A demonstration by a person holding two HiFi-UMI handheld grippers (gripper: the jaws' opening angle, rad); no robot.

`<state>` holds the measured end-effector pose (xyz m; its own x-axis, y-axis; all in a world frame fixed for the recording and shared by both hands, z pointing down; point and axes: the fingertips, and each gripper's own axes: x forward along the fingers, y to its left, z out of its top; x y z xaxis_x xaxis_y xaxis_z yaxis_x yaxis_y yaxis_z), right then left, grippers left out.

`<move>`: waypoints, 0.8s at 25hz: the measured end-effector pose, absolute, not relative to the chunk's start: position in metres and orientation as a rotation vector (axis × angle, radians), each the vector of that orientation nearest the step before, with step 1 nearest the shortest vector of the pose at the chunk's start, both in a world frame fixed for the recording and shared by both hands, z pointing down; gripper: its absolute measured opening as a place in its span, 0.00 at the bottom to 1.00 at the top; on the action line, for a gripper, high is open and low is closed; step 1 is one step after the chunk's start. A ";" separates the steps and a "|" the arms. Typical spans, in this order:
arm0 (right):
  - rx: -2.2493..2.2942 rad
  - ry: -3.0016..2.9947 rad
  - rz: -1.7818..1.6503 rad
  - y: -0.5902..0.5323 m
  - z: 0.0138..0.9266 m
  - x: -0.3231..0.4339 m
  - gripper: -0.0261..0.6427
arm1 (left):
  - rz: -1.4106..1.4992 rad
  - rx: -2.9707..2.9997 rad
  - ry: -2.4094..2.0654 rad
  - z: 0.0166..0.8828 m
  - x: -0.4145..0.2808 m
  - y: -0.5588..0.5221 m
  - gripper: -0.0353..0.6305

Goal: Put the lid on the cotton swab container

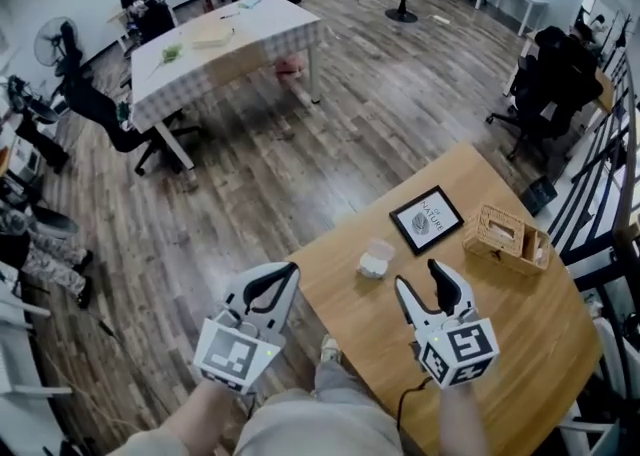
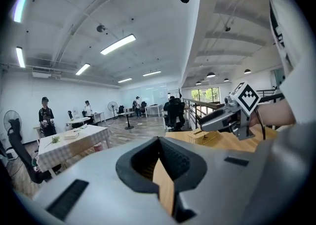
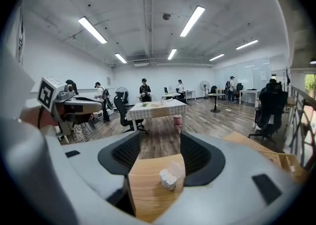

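The cotton swab container (image 1: 373,266), small, clear and packed with white swabs, sits on the wooden table (image 1: 500,324) near its left edge. A clear piece (image 1: 381,247) that looks like its lid lies touching its far side. My right gripper (image 1: 420,282) is open just short of the container, which shows between its jaws in the right gripper view as the container (image 3: 168,179) and clear piece (image 3: 177,168). My left gripper (image 1: 272,284) hovers off the table's left edge, slightly open and holding nothing. The left gripper (image 2: 160,169) shows only table wood in its gap.
A black-framed picture (image 1: 427,219) lies beyond the container and a wicker basket (image 1: 505,238) stands to its right. Past the table is wood floor, a checked-cloth table (image 1: 225,44), office chairs and people far off. A railing (image 1: 600,174) runs along the right.
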<state>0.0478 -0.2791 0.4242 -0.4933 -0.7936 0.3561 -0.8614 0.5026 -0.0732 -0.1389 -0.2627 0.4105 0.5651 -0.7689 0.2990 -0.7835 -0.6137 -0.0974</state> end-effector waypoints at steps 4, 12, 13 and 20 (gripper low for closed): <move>1.352 -2.472 0.418 -0.320 0.450 0.058 0.42 | 0.479 2.715 -1.308 0.412 -0.116 -0.305 0.09; 1.320 -2.421 0.589 -0.361 0.504 0.064 0.42 | 0.567 2.719 -1.158 0.450 -0.079 -0.344 0.09; 1.319 -2.413 0.614 -0.366 0.512 0.063 0.42 | 0.576 2.717 -1.140 0.456 -0.076 -0.349 0.09; 1.306 -2.328 0.763 -0.386 0.563 0.053 0.42 | 0.626 2.687 -1.017 0.497 -0.067 -0.382 0.09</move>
<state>0.0529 -0.3858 0.5628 -0.5058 -0.6648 0.5497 -0.8612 0.4257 -0.2775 -0.0672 -0.3820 0.4968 0.6736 -0.5830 0.4544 -0.6683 -0.7430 0.0373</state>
